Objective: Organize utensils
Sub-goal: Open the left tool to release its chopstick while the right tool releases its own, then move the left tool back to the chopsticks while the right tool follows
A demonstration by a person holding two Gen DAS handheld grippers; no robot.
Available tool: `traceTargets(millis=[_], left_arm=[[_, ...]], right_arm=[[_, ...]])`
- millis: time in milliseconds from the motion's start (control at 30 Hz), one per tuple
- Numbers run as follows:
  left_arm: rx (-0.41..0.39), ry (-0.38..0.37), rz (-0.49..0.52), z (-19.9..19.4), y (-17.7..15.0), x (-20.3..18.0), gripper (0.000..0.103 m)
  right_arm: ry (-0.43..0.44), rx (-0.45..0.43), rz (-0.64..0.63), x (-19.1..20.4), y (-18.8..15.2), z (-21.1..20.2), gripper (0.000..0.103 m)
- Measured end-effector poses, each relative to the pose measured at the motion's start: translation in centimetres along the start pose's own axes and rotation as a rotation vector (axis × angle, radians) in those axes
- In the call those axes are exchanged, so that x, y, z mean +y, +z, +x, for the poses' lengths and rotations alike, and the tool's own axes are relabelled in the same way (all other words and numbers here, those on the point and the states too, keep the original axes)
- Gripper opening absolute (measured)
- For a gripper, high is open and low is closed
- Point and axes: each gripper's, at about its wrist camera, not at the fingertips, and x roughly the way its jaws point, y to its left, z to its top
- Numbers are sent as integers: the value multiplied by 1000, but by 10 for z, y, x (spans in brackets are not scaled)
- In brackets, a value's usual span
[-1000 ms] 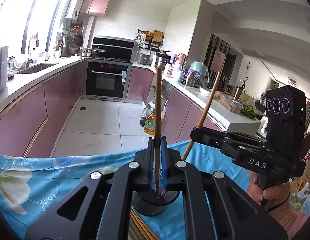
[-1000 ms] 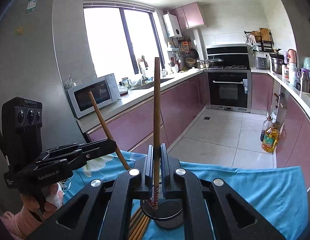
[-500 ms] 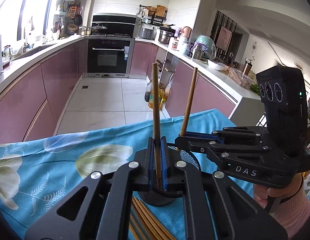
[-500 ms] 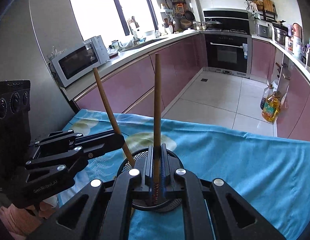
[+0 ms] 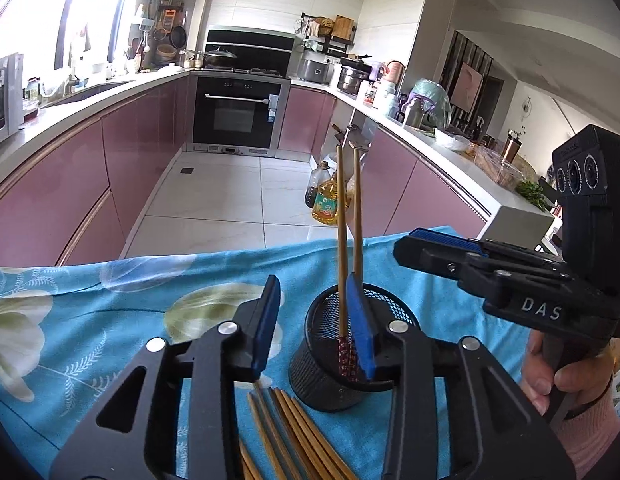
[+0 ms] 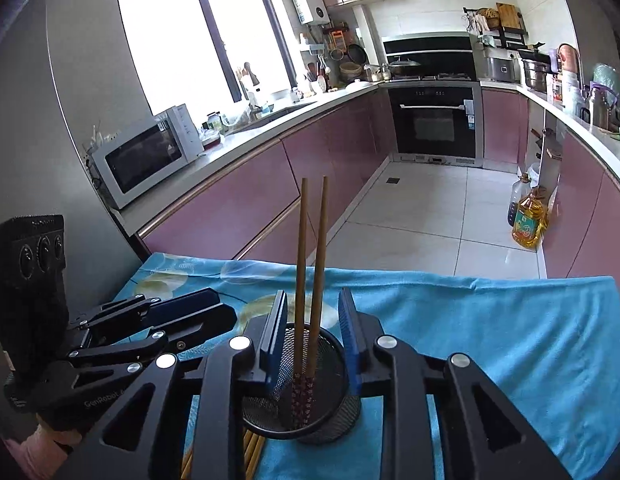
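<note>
Two brown wooden chopsticks (image 6: 310,280) stood in black mesh cup (image 6: 310,420); left hand-held gripper (image 5: 313,320) & right hand-held gripper (image 6: 311,336) just opened, both released.

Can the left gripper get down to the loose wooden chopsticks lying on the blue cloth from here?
Probably yes. The left gripper is open, both chopsticks standing free in the black mesh cup. The loose wooden chopsticks lie uncovered just below its fingers; only the cup beside them crowds the approach.
</note>
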Motion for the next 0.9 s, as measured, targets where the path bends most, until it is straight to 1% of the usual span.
traceTargets(millis=[133, 233, 333, 433, 567, 667, 700, 800, 900], left_arm=[[-35, 41, 10, -21, -12, 4, 47], [-35, 78, 18, -36, -27, 8, 51], [-3, 112, 21, -44, -50, 16, 53], [74, 122, 3, -42, -76, 28, 53], [154, 129, -24, -38, -111, 41, 53], [188, 151, -23, -36, -133, 45, 53], [198, 149, -28, -35, -137, 45, 53], [218, 156, -29, -35, -147, 44, 53], [228, 157, -30, -36, -155, 43, 53]], right_arm=[[28, -15, -25, 6, -10, -18, 30], [55, -20, -68, 17, -24, -34, 33], [90, 8, -108, 27, -43, -41, 35], [114, 65, -121, 35, -63, -36, 35], [109, 148, -130, 43, -91, -20, 35], [105, 201, -122, 46, -110, -8, 35], [100, 215, -123, 48, -114, -5, 35], [78, 235, -136, 53, -126, 1, 35], [74, 248, -120, 52, -132, 4, 35]])
